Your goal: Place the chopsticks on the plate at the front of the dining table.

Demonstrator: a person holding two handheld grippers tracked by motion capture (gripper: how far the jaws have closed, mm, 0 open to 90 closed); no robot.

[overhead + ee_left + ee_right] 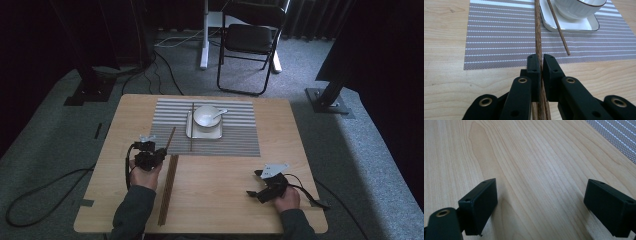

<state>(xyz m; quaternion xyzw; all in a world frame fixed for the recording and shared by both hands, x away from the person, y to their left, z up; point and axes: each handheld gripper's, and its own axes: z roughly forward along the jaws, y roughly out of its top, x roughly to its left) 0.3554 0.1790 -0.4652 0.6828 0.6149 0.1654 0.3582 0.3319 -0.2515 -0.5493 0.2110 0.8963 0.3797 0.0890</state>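
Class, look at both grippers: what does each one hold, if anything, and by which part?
The left gripper is shut on a chopstick, gripped partway along its shaft, its far end over the placemat. The right gripper is open over the table, holding nothing.

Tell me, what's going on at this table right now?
A person is laying a place setting with two handheld tools. The left claw is shut on a wooden chopstick at the near edge of the striped placemat. A second chopstick leans on the square plate under the bowl. The right claw rests open over bare table.
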